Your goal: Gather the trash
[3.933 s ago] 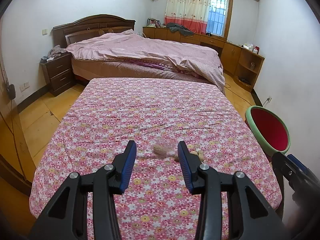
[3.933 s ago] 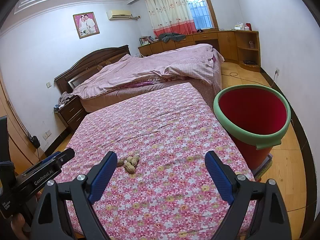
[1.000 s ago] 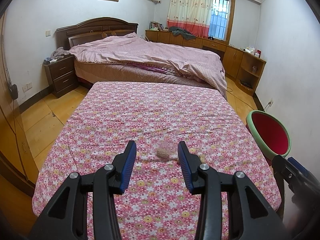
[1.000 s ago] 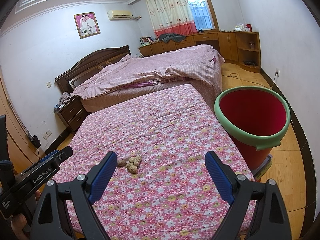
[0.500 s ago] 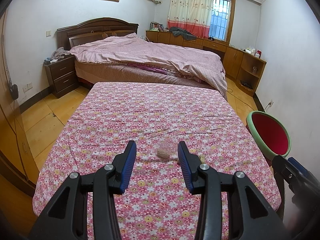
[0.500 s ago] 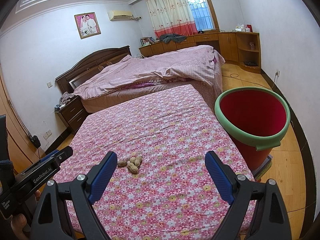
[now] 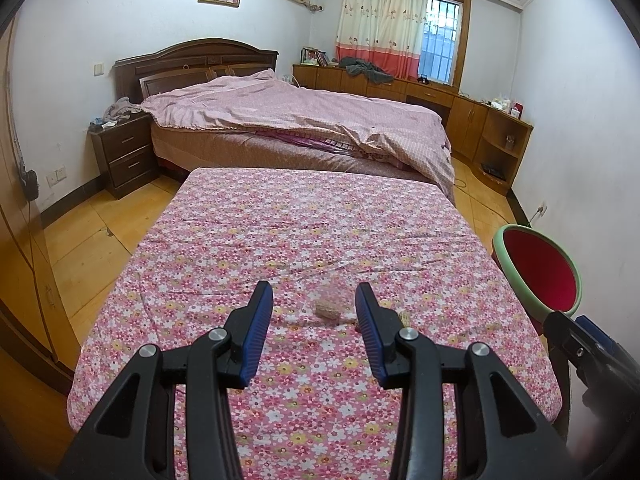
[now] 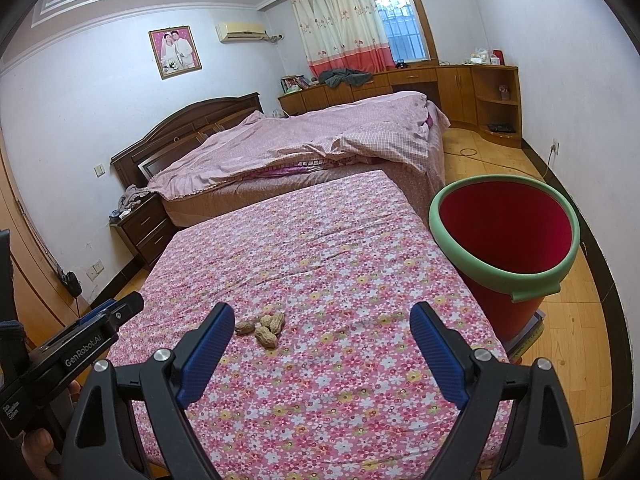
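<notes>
Currently, both claws hang spread and empty: left claw [image 7: 314,306] frames the peanuts [image 8: 262,327], lower centre on the floral counter [image 8: 320,240]. Lower it squarely over one shell; red bucket [image 8: 504,236] waits right.

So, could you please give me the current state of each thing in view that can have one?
Peanuts: loose cluster lying on the flowered cloth, not held.
Left tongs: part open, empty, a peanut seen between the tips.
Right tongs: wide open, empty.
Red bucket: upright beside the table, open-topped, no trash visible inside.
Flowered cloth: spread over the table, slightly wrinkled.
Bed: unmade, quilt rumpled.
Curtain: drawn aside, window showing.
</notes>
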Available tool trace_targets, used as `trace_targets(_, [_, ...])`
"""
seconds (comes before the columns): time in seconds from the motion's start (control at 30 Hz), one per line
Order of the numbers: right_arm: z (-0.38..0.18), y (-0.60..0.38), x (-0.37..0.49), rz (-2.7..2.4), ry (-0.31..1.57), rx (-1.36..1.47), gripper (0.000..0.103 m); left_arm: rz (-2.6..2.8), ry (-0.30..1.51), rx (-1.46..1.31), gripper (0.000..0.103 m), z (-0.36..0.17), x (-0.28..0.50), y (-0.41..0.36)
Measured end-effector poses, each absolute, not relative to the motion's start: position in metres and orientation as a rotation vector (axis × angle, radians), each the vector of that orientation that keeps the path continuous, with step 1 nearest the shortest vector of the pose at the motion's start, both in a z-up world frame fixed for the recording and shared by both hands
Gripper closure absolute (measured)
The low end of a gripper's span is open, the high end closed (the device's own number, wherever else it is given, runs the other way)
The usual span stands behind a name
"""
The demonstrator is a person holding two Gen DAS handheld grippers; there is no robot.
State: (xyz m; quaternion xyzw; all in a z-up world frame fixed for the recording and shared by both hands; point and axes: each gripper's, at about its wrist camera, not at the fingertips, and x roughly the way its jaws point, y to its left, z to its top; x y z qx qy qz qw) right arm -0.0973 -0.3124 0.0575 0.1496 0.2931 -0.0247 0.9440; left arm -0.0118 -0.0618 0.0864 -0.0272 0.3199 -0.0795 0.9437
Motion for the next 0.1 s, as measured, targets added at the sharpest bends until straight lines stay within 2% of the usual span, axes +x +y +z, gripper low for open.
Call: trace_targets(0.1, [0.0574, -0.3125, -0.0973, -0.050, 0.598, 0.305, 0.012, -0.161, 0.652, -0.056, 0.060, 0.0869, -0.0123, -0.0619])
